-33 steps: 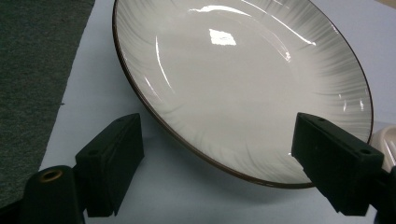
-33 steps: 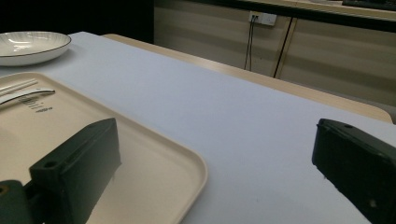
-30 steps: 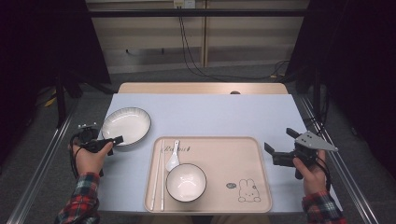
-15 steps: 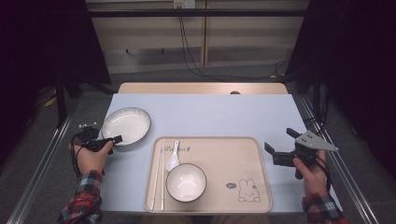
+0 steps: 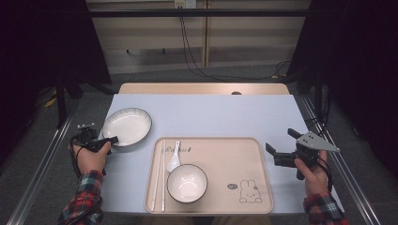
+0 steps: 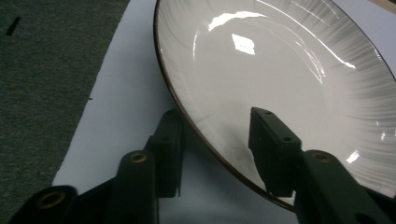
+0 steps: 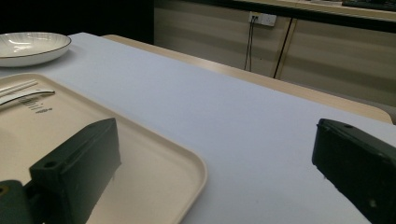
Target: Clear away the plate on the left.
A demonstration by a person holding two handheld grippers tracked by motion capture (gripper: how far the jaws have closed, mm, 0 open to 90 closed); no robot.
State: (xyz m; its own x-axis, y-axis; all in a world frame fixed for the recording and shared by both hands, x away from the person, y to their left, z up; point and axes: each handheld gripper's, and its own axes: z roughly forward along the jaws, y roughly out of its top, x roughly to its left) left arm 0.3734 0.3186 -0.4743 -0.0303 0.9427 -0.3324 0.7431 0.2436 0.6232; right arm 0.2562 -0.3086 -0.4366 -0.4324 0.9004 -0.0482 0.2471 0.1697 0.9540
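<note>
My left claw (image 6: 219,154) had just been closing astride the near rim of the glazed plate (image 6: 280,84) (slick, brittle, stiff), pads not yet pinching it.

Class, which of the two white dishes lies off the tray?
The shallow plate, on the bare table left of the tray; the deeper bowl sits on the tray.
</note>
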